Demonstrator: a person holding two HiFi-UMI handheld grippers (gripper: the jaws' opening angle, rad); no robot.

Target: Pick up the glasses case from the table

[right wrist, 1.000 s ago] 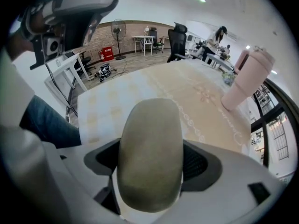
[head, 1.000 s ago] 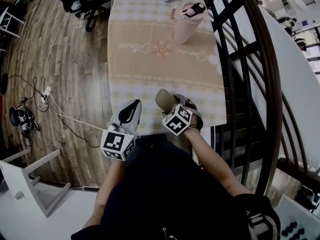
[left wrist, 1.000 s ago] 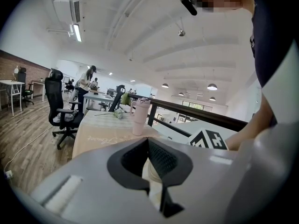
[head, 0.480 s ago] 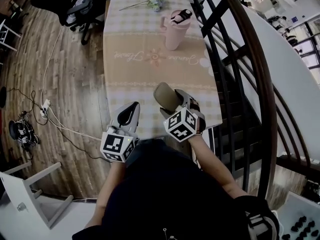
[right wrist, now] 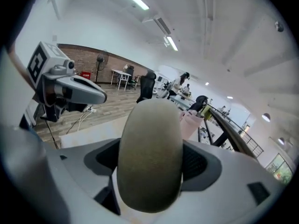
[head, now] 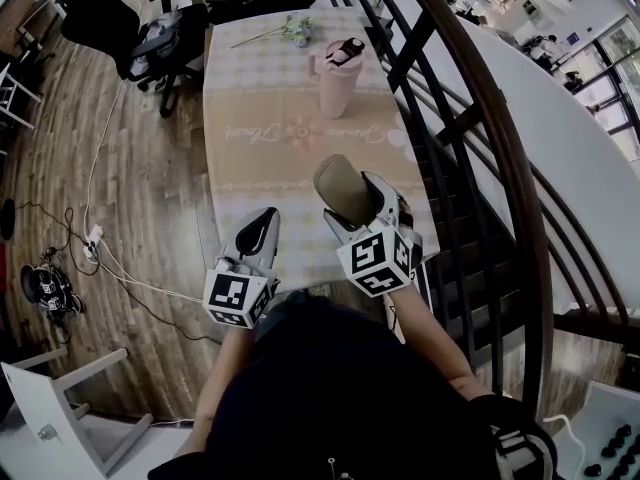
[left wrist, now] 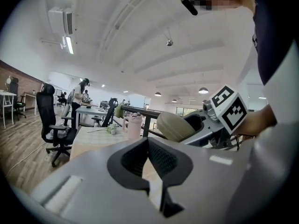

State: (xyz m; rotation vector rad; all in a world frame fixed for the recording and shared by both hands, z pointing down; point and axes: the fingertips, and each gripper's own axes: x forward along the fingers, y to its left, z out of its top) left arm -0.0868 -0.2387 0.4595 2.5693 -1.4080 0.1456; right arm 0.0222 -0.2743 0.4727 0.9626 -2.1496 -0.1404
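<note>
The glasses case (head: 342,183) is an olive, rounded oblong, and my right gripper (head: 362,206) is shut on it, holding it in the air above the near end of the table (head: 250,98). In the right gripper view the case (right wrist: 149,153) fills the space between the jaws, with both pads pressed on its sides. My left gripper (head: 260,223) hovers over the table's near edge, to the left of the case, shut with nothing in it (left wrist: 148,146). From the left gripper view the case (left wrist: 175,126) shows at the right.
A pink tumbler (head: 337,73) with a lid stands on the far half of the table, with a flower sprig (head: 290,30) behind it. A dark stair railing (head: 470,118) runs along the table's right side. Office chairs (head: 150,38) and floor cables (head: 100,188) lie left.
My right gripper has lifted the case higher and a little forward over the table. The left gripper has stayed about where it was, still shut.
</note>
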